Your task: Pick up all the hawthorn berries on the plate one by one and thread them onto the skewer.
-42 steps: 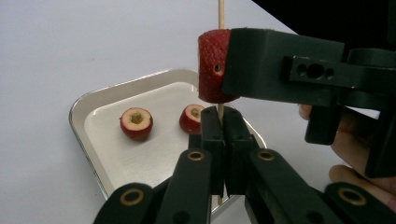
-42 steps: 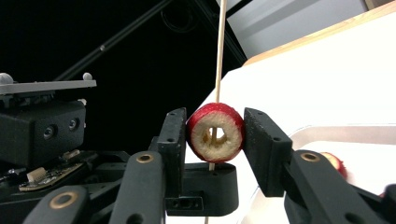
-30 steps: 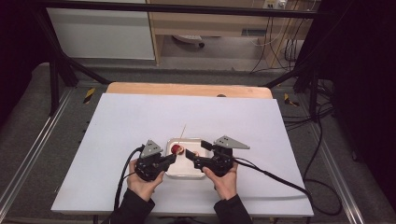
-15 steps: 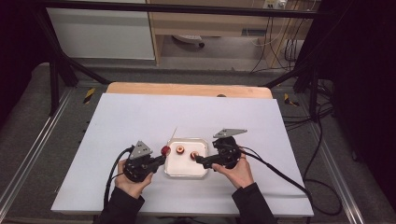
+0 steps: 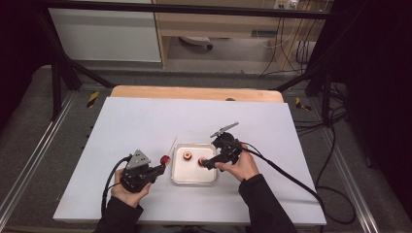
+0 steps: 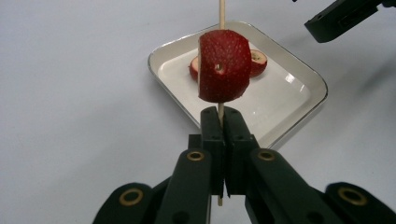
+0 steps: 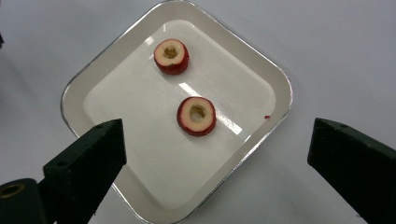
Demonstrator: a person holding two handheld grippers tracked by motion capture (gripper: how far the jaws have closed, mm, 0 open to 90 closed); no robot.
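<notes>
My left gripper (image 5: 156, 170) (image 6: 223, 114) is shut on a thin wooden skewer (image 6: 221, 14) just left of the tray. A red strawberry piece (image 6: 223, 65) (image 5: 165, 159) is threaded on the skewer right above the jaws. My right gripper (image 5: 206, 164) (image 7: 217, 128) hovers over the shallow white tray (image 5: 194, 182) (image 7: 275, 84). Its jaws have just been opening and grip nothing. Two red-rimmed round slices with hollow centres (image 7: 171, 56) (image 7: 196, 115) lie flat in the tray. The nearer one sits below the gap between the open jaws.
The tray stands on a white tabletop (image 5: 145, 121) with a wooden edge (image 5: 194, 93) at the back. Black cables trail from both grippers toward the front and right. Metal frame rails run along both sides of the table.
The two grippers, close together over the tray before, have drawn apart. The left one carried the skewer and strawberry piece leftward off the tray; the right one shifted right and its jaws opened wider.
</notes>
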